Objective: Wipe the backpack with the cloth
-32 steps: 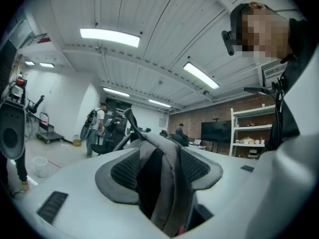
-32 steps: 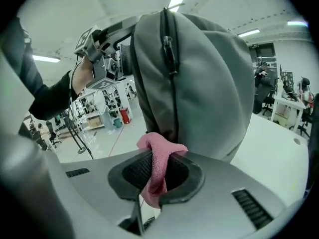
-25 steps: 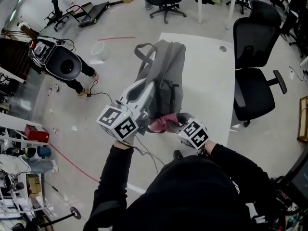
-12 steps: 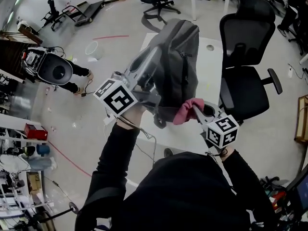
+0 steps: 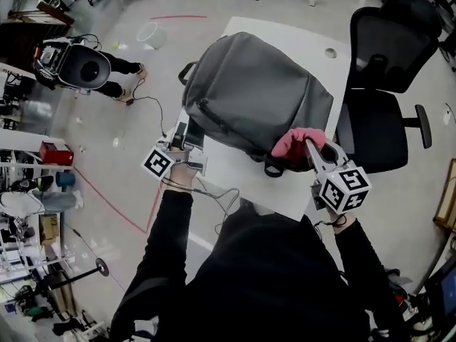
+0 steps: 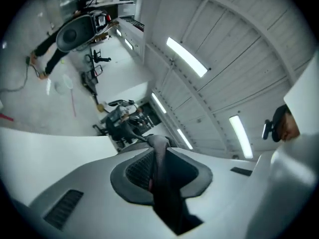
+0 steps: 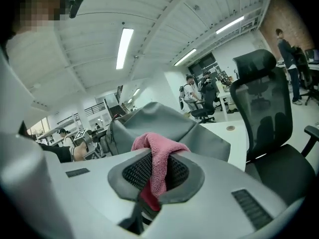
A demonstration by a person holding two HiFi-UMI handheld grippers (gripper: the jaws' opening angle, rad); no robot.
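The grey backpack (image 5: 253,95) lies flat on the white table (image 5: 285,187). My left gripper (image 5: 187,135) is at its near left corner. In the left gripper view, that gripper (image 6: 158,156) has its jaws shut on a dark strap (image 6: 167,193) of the backpack, and the view tilts up to the ceiling. My right gripper (image 5: 311,148) is at the bag's near right corner, shut on a pink cloth (image 5: 298,141). In the right gripper view the cloth (image 7: 158,156) bunches out over the jaws of that gripper (image 7: 158,167), with the backpack (image 7: 164,119) just beyond it.
A black office chair (image 5: 388,63) stands close to the table's right side. The table has a cable hole (image 5: 330,52) beyond the bag. On the floor to the left are dark equipment (image 5: 80,64), cables and a white bucket (image 5: 151,33).
The backpack was held up off the table and now lies flat on it. My left gripper has sunk to its near left corner. My right gripper carried the cloth to the right.
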